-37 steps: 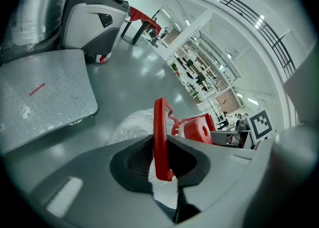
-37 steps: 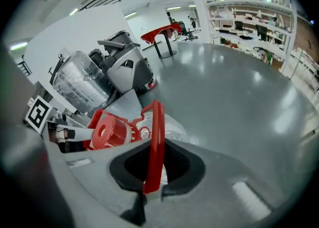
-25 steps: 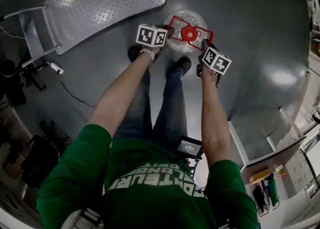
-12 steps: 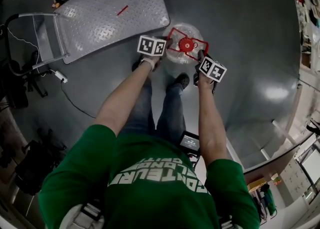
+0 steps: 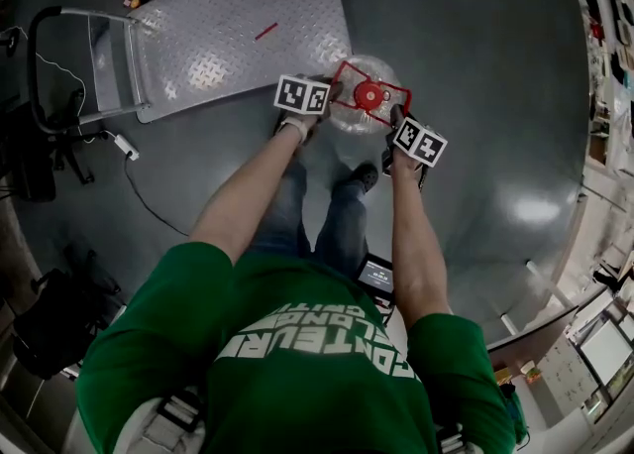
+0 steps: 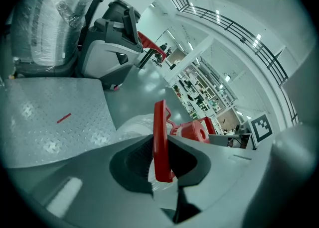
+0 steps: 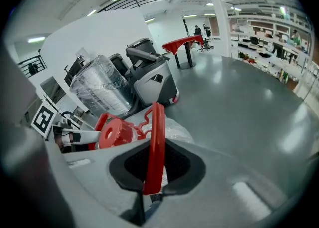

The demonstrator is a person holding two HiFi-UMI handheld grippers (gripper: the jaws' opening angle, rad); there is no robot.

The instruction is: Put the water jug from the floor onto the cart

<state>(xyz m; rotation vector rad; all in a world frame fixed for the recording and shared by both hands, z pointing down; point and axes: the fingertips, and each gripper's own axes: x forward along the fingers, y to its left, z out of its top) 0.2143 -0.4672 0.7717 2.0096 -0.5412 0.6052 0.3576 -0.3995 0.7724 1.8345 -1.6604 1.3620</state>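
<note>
I hold my left arm (image 5: pixel 248 189) and right arm (image 5: pixel 408 234) stretched forward and down, left gripper (image 5: pixel 333 90) and right gripper (image 5: pixel 398 115) side by side, each with its jaws pinched on the red handle (image 6: pixel 160 137) between them.

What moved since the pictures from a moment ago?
The water jug moved. The left gripper and right gripper carried it away from the person's shoes and nearer the cart. It looks lifted off the floor. Both grippers stay shut on its red handle, and the cart stays put.

Warehouse-like hall: polished grey floor (image 5: pixel 495 65), stocked shelving (image 6: pixel 199 90), mezzanine railing (image 6: pixel 234 28), platform cart (image 5: pixel 228 36).
</note>
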